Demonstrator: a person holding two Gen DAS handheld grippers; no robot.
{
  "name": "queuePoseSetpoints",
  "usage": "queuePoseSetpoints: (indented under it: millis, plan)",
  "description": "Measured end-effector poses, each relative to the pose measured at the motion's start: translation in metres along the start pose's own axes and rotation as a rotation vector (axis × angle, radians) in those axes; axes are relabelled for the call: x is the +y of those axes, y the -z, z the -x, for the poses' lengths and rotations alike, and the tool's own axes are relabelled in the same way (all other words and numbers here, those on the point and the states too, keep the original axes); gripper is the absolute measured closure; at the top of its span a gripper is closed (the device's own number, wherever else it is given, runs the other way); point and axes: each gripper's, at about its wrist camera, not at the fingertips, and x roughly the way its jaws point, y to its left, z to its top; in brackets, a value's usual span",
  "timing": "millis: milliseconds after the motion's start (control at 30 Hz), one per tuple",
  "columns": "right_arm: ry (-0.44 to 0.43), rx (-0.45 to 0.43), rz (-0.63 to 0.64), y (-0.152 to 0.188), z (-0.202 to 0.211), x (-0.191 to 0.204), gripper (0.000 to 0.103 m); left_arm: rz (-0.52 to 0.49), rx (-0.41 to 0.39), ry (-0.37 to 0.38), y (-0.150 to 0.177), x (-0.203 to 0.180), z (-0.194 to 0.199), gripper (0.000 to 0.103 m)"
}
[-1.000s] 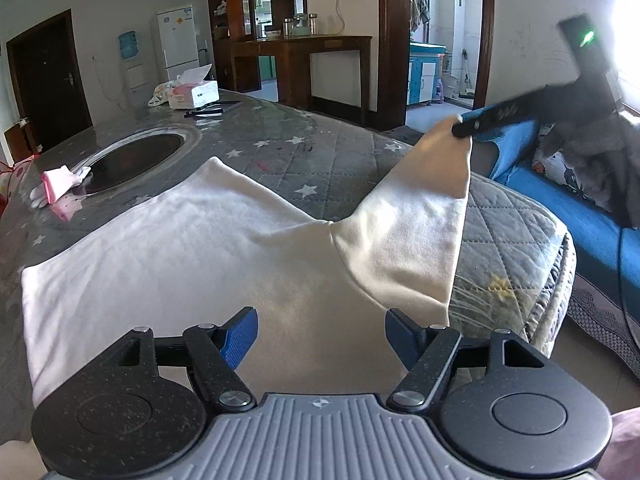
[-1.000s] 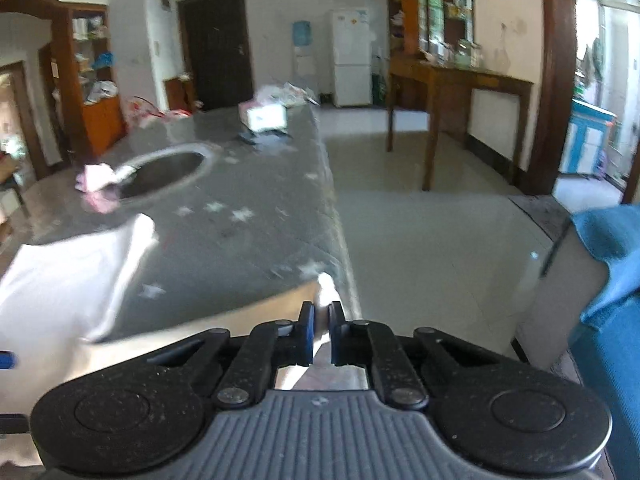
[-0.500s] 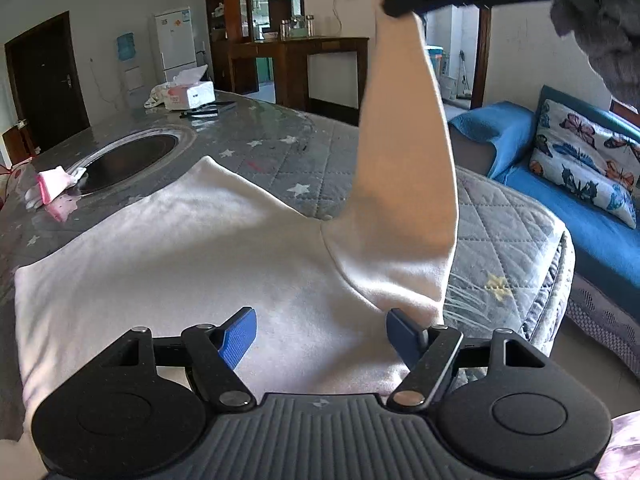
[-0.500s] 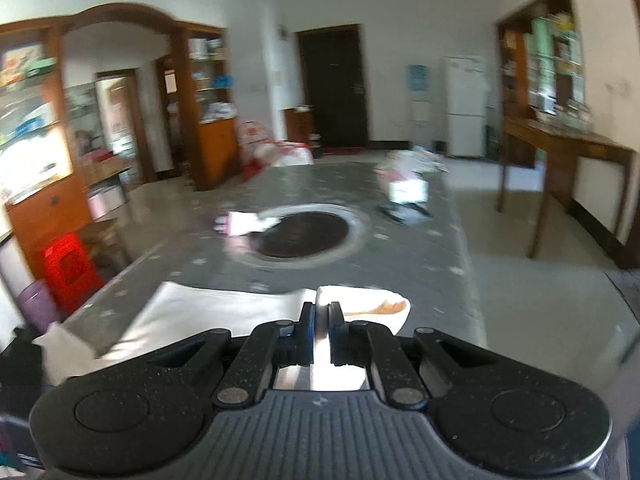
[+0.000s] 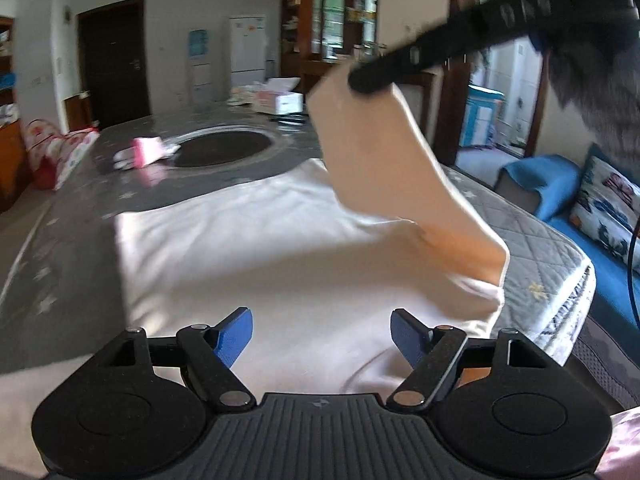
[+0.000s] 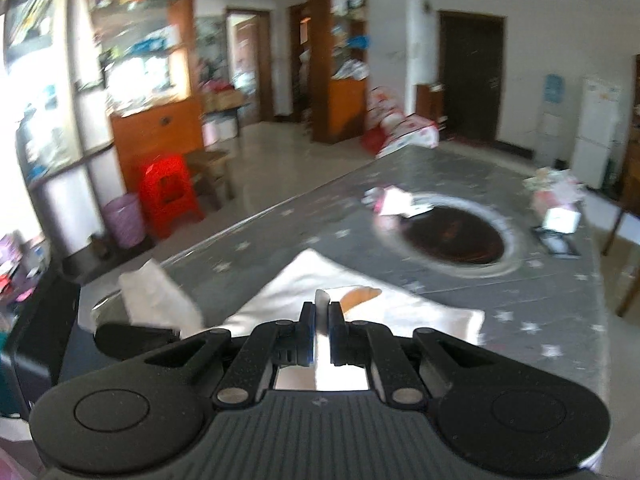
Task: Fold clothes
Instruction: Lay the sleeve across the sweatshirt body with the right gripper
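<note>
1. The right tool [image 6: 319,334] is clamped on the cuff end of the cream garment's sleeve [image 5: 384,152], its fingers pressed together with only the thickness of cloth between them. It holds the sleeve up in the air and slanted inward over the body of the garment, which looks like the way to swing it across for a fold.
2. The left tool [image 5: 322,334] hangs just above the near part of the garment with its blue pads [image 5: 234,334] spread wide and nothing between them. Judging by its place, it is ready to pin or steady the cloth while the sleeve travels.
3. The cream garment [image 5: 248,252] lies spread flat on the tabletop [image 5: 72,200], its body smooth, its right-hand edge close to the quilted cover's corner. Its other sleeve [image 6: 154,300] trails off the far edge, seen from the right wrist.
4. Farther out, well apart from the garment, a dark round inset [image 5: 222,148] sits in the tabletop with a pink item [image 5: 146,151] beside it and a tissue box [image 5: 282,100] beyond.
</note>
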Motion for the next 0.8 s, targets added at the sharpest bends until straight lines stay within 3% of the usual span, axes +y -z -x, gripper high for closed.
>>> queuePoseSetpoints:
  millis: [367,467,567,667,800]
  plan:
    - [-0.157,0.164,0.085,0.024,-0.068,0.052,0.097,0.092,0.003,-0.06,0.024,0.03,0.022,0.023]
    - [-0.187,0.182,0.08,0.027,-0.075,0.057,0.091,0.105,0.005,-0.067,0.028,0.033,0.025,0.023]
    - [-0.194,0.175,0.086,0.027,-0.07,0.06,0.089,0.118,0.009,-0.075,0.03,0.037,0.027,0.023]
    - [-0.179,0.16,0.077,0.027,-0.059,0.053,0.08,0.128,0.011,-0.081,0.031,0.042,0.03,0.023]
    - [-0.105,0.162,0.07,0.036,-0.041,0.032,0.08,0.136,-0.004,-0.089,0.029,0.045,0.035,0.023]
